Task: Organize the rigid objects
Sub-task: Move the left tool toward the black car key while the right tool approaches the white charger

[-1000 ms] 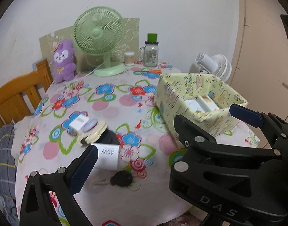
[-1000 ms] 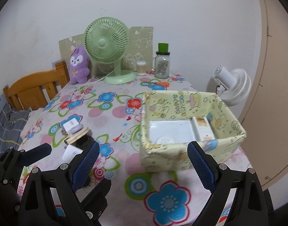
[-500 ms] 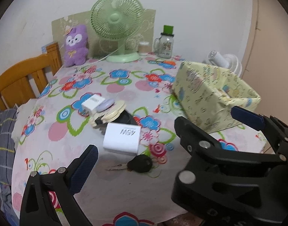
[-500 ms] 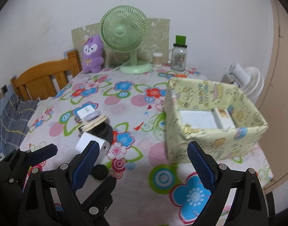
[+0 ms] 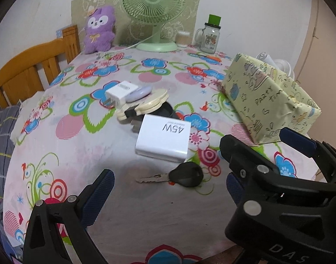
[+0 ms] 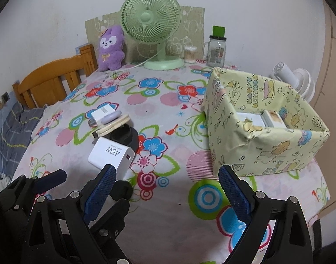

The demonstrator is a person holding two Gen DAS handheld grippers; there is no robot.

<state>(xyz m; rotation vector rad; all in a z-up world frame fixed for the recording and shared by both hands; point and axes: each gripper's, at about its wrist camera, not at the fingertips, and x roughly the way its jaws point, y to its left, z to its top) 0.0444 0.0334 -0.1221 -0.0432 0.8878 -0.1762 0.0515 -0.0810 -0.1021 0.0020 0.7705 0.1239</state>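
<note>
A white 45W charger lies on the flowered tablecloth, with a black-headed key just in front of it. Behind it is a pile: a small white adapter, a lilac oval piece, a cream round piece and a black object. My left gripper is open and empty, low over the table, close before the key. My right gripper is open and empty, right of the charger. A yellow patterned box at right holds white items.
A green desk fan, a purple plush, a jar with a green lid and a cotton-swab pot stand at the table's far edge. A wooden chair is at left. A white fan stands beyond the box.
Both grippers have moved left and lower toward the charger and key. The pile and key now sit nearer the middle of the left wrist view. Nothing was picked up.
</note>
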